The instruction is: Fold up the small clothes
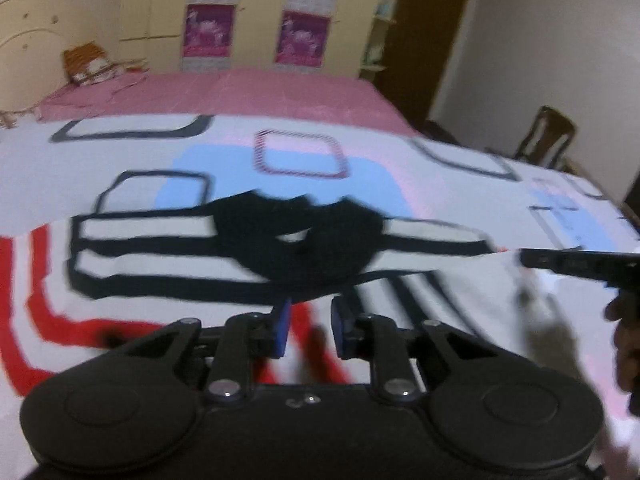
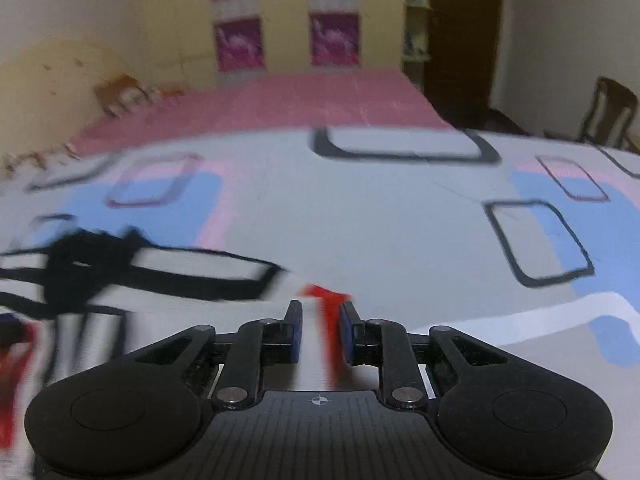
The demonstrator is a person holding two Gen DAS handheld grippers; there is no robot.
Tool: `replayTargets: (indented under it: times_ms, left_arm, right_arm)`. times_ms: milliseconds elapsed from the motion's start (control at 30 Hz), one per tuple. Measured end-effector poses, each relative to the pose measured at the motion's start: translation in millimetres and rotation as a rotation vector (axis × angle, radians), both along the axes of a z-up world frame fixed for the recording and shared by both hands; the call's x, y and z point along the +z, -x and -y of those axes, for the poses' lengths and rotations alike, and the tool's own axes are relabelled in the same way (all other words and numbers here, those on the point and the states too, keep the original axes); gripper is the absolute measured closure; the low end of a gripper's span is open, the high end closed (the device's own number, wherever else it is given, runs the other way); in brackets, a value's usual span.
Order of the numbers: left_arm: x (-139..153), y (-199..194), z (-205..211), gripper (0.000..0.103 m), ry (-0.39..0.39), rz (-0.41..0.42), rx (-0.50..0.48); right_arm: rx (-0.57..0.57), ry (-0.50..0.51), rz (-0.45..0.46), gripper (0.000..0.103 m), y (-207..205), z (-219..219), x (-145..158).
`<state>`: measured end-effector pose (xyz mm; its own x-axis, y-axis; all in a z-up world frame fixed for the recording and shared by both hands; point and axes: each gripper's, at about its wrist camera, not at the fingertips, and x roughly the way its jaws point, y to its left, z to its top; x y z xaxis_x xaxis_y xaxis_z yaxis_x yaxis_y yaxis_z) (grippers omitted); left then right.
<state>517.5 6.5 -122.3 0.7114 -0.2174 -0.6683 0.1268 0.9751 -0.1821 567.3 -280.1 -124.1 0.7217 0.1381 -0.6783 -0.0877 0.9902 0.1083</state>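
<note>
The left tongs [image 1: 309,330] stood with a narrow gap between their blue pads [image 1: 282,332], and the blur left it unclear whether anything was pinched there; only the patterned bedsheet [image 1: 168,344] with its red bands showed through the gap. Just beyond their tips, toward twelve o'clock, lay the small garment [image 1: 296,248], white with black stripes and a crumpled black middle, spread sideways on the sheet with one end reaching to nine o'clock and the other to three o'clock. At three o'clock in that view the other gripper's black finger [image 1: 580,262] reached in from the edge, with part of a hand [image 1: 624,344] below it. The right tongs [image 2: 320,330] were likewise nearly together, and a red strip [image 2: 330,320] ran up between the pads [image 2: 297,334], though the blur hid whether they pressed on it or whether it was only print on the sheet. From the right wrist the garment [image 2: 96,276] lay at about ten o'clock, apart from the tips. Farther out at twelve o'clock were a pink bedcover [image 1: 248,92], a cream wardrobe with purple panels [image 1: 208,30], and at two o'clock a wooden chair [image 2: 608,112] by the wall
</note>
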Motion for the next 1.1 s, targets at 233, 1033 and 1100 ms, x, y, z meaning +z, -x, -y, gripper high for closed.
replayTargets:
  times_ms: [233, 1033, 1100]
  left_arm:
    - [-11.9, -9.7, 25.1, 0.071, -0.075, -0.036, -0.056]
    - [-14.7, 24.9, 1.8, 0.049, -0.150, -0.027, -0.045]
    - [-16.6, 34.3, -15.2, 0.048, -0.175, -0.015, -0.038]
  right_arm:
    - [0.126, -0.009, -0.029, 0.082, 2.6, -33.3, -6.2]
    - [0.107, 0.107, -0.029, 0.059, 58.7, -55.2, -18.0]
    - [0.073, 0.104, -0.040, 0.060, 68.0, -38.8, -19.6]
